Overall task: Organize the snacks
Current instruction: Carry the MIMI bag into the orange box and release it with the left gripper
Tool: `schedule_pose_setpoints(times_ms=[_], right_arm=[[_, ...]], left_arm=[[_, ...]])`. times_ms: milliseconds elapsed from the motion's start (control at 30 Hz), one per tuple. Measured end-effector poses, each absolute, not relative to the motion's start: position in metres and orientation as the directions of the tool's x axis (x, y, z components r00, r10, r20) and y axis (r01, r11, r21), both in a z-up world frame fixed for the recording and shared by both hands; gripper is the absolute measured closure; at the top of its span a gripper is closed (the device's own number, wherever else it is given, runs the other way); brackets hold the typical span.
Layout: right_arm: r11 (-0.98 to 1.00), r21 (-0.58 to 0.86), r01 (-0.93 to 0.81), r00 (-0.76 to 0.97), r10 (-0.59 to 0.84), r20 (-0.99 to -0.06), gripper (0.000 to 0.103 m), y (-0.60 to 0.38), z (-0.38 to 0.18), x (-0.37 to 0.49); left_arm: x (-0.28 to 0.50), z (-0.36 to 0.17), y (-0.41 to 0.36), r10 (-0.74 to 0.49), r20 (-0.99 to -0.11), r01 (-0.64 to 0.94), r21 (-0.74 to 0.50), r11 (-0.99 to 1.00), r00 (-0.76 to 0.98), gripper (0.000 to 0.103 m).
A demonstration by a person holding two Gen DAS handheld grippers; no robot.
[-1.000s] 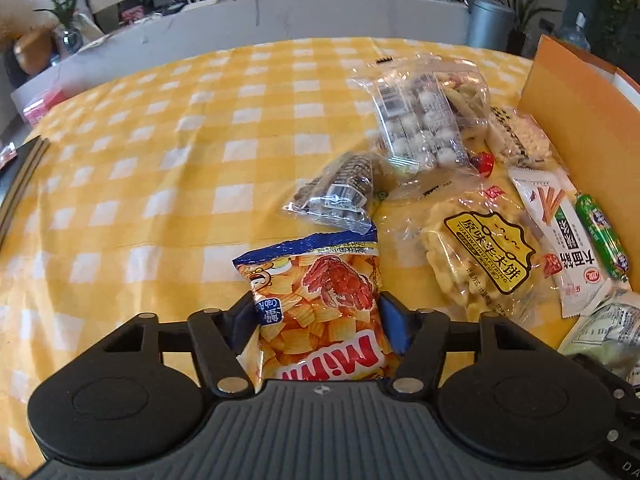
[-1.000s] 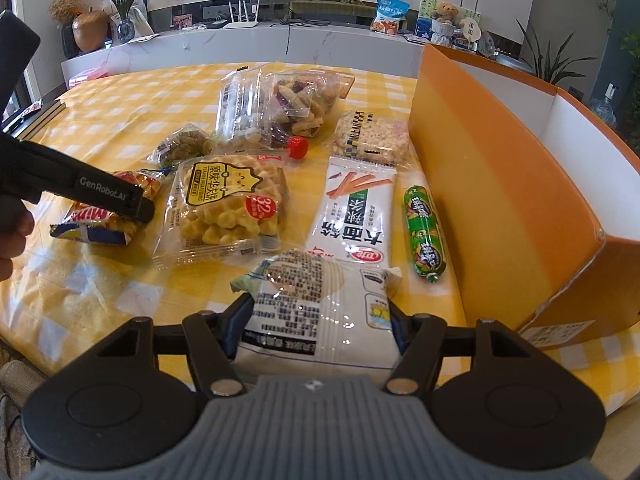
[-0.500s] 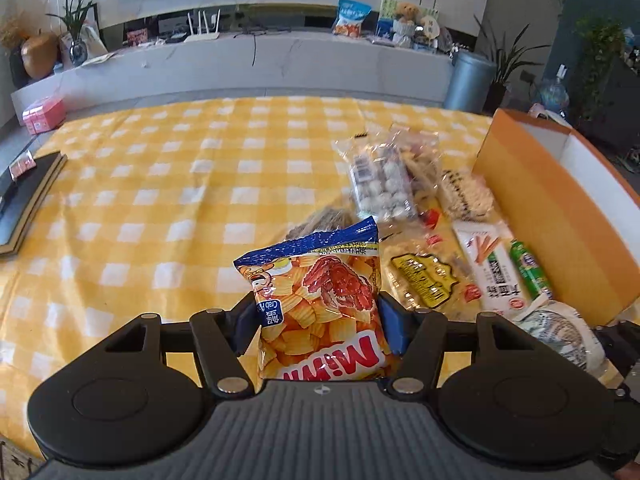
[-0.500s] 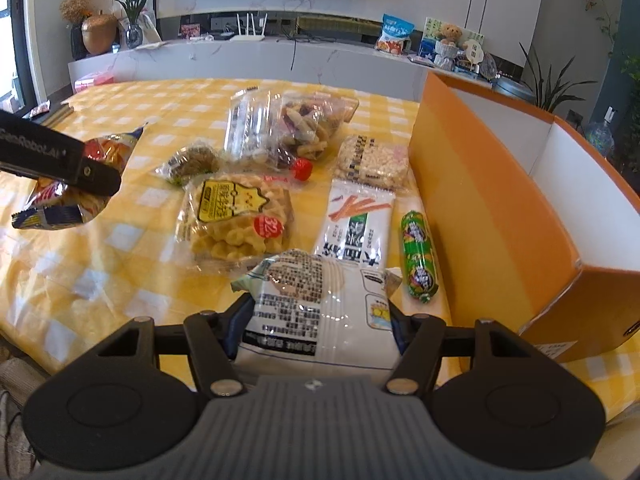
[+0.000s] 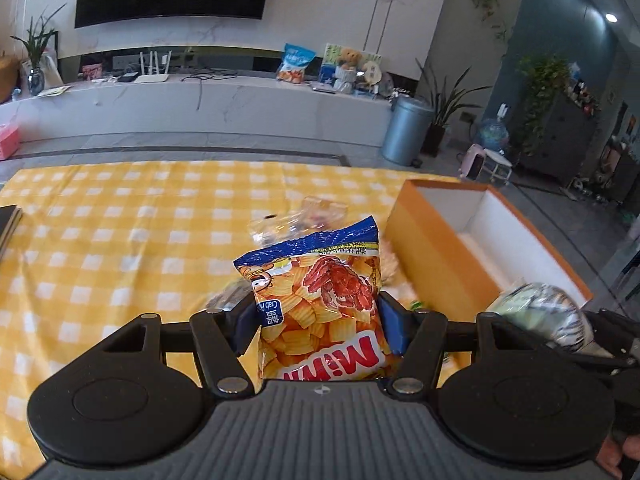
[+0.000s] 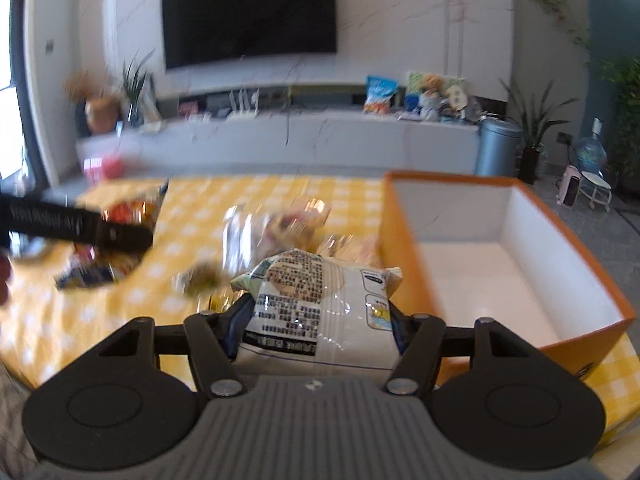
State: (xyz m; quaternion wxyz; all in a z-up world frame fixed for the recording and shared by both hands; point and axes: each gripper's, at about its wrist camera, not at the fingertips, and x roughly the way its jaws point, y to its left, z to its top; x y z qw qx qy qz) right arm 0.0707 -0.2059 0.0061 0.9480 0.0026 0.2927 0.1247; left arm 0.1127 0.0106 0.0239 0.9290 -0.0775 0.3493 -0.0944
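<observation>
My left gripper [image 5: 318, 322] is shut on an orange and blue chip bag [image 5: 320, 300] and holds it well above the yellow checked table [image 5: 120, 248]. My right gripper [image 6: 316, 326] is shut on a white snack pack [image 6: 320, 312], also lifted; that pack shows in the left wrist view [image 5: 544, 312]. The open orange box [image 6: 500, 264] with a white inside stands at the right, and it shows in the left wrist view [image 5: 480, 240]. The left gripper with its chip bag [image 6: 120, 216] shows blurred at the left of the right wrist view.
Several snack packs [image 6: 272, 232] lie blurred on the table left of the box. A dark flat object [image 5: 8, 220] lies at the table's left edge. A white TV counter [image 5: 200, 104] and a grey bin [image 5: 406, 130] stand beyond the table.
Both grippers have risen high above the table with their packs. The views have tilted up toward the room, and the box's inside now shows.
</observation>
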Motion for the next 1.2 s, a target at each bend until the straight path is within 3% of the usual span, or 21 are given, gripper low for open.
schedule_pose_setpoints(times_ms=[233, 400, 600, 833, 1200], right_arm=[[0.993, 0.063, -0.098, 0.872, 0.117, -0.475, 0.04, -0.284, 0.045, 0.086], [0.994, 0.058, -0.093, 0.86, 0.11, -0.498, 0.04, -0.329, 0.041, 0.121], [0.977, 0.155, -0.146, 0.796, 0.209, -0.568, 0.041, -0.328, -0.008, 0.151], [0.974, 0.07, -0.214, 0.724, 0.206, -0.658, 0.042, -0.275, -0.032, 0.17], [0.97, 0.185, -0.159, 0.692, 0.243, -0.679, 0.046, -0.27, -0.041, 0.176]], left_arm=[[0.143, 0.03, -0.04, -0.397, -0.633, 0.241, -0.321, 0.916, 0.665, 0.032], [0.165, 0.029, -0.08, -0.471, -0.644, 0.313, -0.352, 0.882, 0.603, 0.032], [0.182, 0.027, -0.089, -0.45, -0.638, 0.302, -0.334, 0.893, 0.626, 0.032], [0.181, 0.022, -0.066, -0.434, -0.644, 0.239, -0.371, 0.897, 0.63, 0.032], [0.175, 0.024, -0.038, -0.422, -0.64, 0.202, -0.39, 0.898, 0.642, 0.032]])
